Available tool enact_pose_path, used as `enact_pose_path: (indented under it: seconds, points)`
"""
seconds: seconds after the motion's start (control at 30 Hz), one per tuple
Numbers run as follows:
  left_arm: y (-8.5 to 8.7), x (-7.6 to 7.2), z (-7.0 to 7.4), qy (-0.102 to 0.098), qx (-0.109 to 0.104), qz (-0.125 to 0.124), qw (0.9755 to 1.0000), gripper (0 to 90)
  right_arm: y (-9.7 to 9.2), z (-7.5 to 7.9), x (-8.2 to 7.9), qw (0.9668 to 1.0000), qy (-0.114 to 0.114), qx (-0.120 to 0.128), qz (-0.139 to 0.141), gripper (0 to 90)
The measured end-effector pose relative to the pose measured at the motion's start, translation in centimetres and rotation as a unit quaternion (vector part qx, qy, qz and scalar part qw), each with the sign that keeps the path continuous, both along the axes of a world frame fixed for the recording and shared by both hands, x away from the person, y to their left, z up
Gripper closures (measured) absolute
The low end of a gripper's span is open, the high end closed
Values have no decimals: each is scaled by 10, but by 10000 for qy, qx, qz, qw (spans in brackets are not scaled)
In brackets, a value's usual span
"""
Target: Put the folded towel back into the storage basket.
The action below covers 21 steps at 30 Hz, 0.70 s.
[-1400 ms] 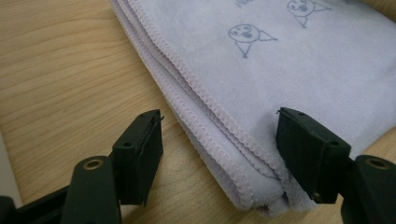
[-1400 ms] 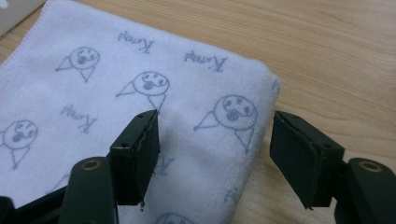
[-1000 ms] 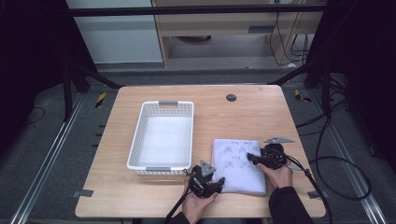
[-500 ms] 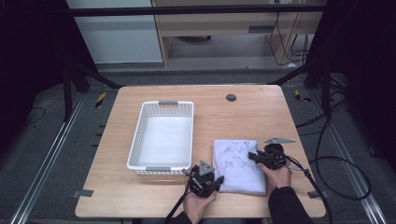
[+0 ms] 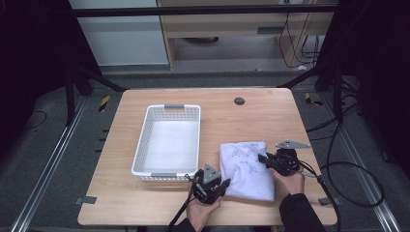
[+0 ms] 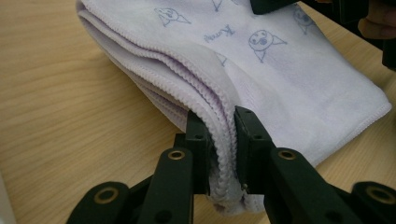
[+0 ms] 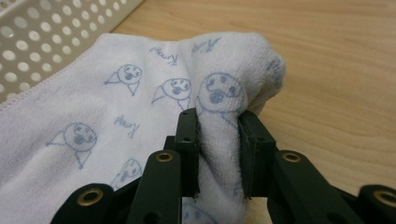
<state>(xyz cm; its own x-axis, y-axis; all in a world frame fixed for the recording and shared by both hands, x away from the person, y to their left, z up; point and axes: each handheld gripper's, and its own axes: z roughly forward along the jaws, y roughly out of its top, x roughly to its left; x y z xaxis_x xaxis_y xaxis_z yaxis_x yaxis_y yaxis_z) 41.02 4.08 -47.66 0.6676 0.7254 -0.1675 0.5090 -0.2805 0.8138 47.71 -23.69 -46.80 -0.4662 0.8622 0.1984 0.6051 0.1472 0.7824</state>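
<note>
A folded white towel (image 5: 246,169) printed with small blue faces lies on the wooden table (image 5: 251,116), to the right of a white basket (image 5: 169,140). My left gripper (image 5: 216,186) sits at the towel's near left corner; its jaws have just been closing and now pinch the stacked hems of the towel (image 6: 280,70). My right gripper (image 5: 264,158) is at the towel's right edge; its jaws have also just been closing and squeeze a raised fold of the towel (image 7: 140,102).
The basket's perforated wall (image 7: 42,32) stands just beyond the towel. A round dark grommet (image 5: 239,101) sits near the table's far edge. Cables trail off the table's right side. Bare wood lies to the left of the left gripper.
Both grippers' jaws have shut on the towel. The right gripper has lifted slightly, bunching the towel's right edge upward. The left hand has stayed in place.
</note>
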Motion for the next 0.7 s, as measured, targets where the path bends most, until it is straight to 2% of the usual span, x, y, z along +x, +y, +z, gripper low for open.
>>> enact_pose_path:
  seconds: [0.03, 0.07, 0.13, 0.23, 0.37, 0.7]
  points:
    - [0, 0, 0, 0, 0, 0, 10000, 761, 0, 0, 0, 10000, 0, 0, 0, 723]
    - [2, -1, 6, -78, -27, 2, 10000, 762, 0, 7, -2, 9999, -110, 59, 6, 723]
    - [3, -2, 11, -156, -9, -18, 9999, 762, 0, 11, -3, 9997, -199, 102, 14, 723]
    - [4, -5, 19, -252, 28, -78, 9996, 762, -1, 16, -5, 9995, -242, 201, 10, 723]
    - [4, -6, 29, -412, 110, -83, 9991, 762, 0, 24, -7, 9991, -405, 152, 23, 723]
    - [10, -5, 52, -666, 187, -74, 9976, 762, 6, 45, -10, 9966, -796, 227, -35, 722]
